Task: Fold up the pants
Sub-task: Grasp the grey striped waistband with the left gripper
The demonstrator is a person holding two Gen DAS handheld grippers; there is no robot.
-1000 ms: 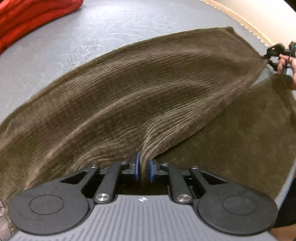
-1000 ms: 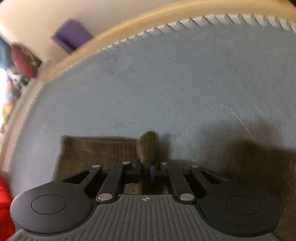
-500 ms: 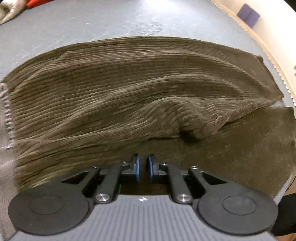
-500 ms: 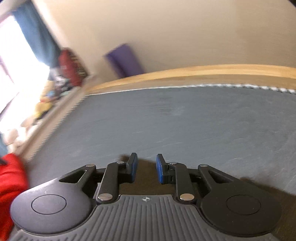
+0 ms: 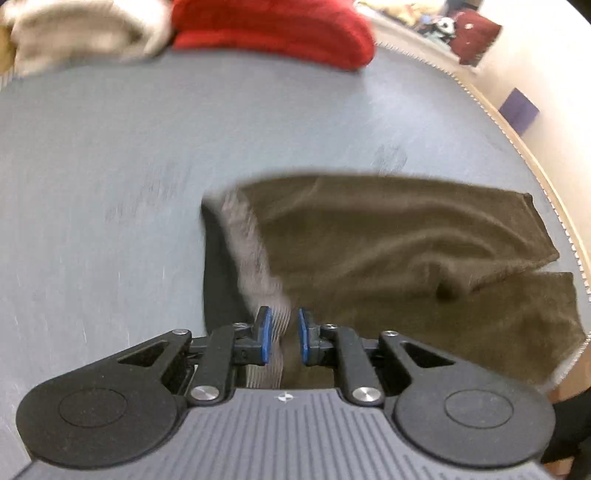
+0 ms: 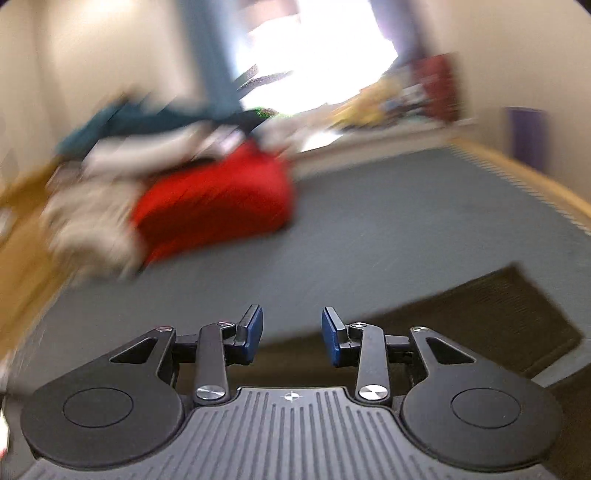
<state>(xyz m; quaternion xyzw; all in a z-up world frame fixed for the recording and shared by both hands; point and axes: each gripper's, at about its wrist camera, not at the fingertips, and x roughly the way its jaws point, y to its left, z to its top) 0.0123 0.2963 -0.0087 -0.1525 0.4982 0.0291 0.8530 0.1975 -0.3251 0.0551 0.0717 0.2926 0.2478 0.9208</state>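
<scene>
Brown corduroy pants [image 5: 399, 251] lie on the grey-blue mattress [image 5: 110, 166], one leg folded over the other, with a pale grey ribbed waistband [image 5: 251, 251] at their left end. My left gripper [image 5: 283, 334] is open, its blue pads either side of the waistband's near end, not closed on it. My right gripper [image 6: 291, 332] is open and empty, above the mattress, with part of the pants [image 6: 491, 314] below and right of it. Both views are motion-blurred.
A red garment [image 5: 273, 29] [image 6: 214, 206] and beige clothes [image 5: 74, 33] pile at the mattress's far end. A wooden frame edge [image 5: 535, 162] runs along the right side. A purple block [image 5: 519, 107] sits on the floor beyond.
Both grippers let go of the pants leg, opened, and swung left. The left now sits at the waistband; the right has opened wider and faces the clothes pile.
</scene>
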